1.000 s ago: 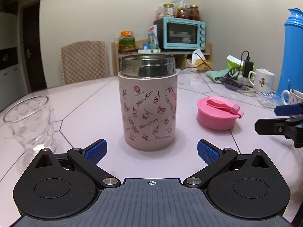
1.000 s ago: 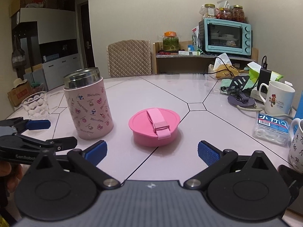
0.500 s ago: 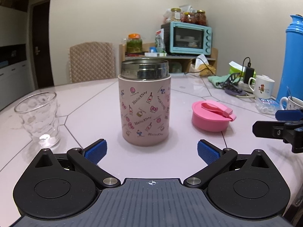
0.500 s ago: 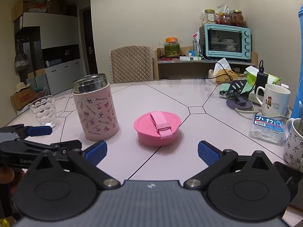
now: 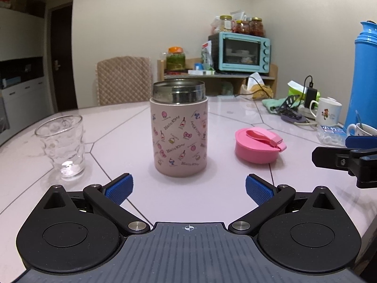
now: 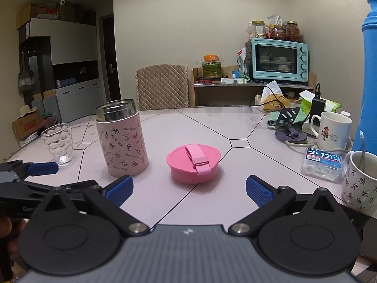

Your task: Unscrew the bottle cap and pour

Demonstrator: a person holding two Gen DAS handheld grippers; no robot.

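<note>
the pink bottle (image 5: 179,139) stands upright mid-table, mouth uncovered, its cap (image 6: 193,162) lying just right of it and the glass (image 5: 62,146) to the left. the left gripper (image 5: 187,187) and right gripper (image 6: 188,187) both gape wide, holding nothing. whether the pour is done or still due cannot be told.

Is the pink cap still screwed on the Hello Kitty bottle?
No, the pink cap lies on the table beside the Hello Kitty bottle, whose steel mouth stands open.

2 low wrist views face table (image 5: 235,108); share flask (image 5: 179,129)
</note>
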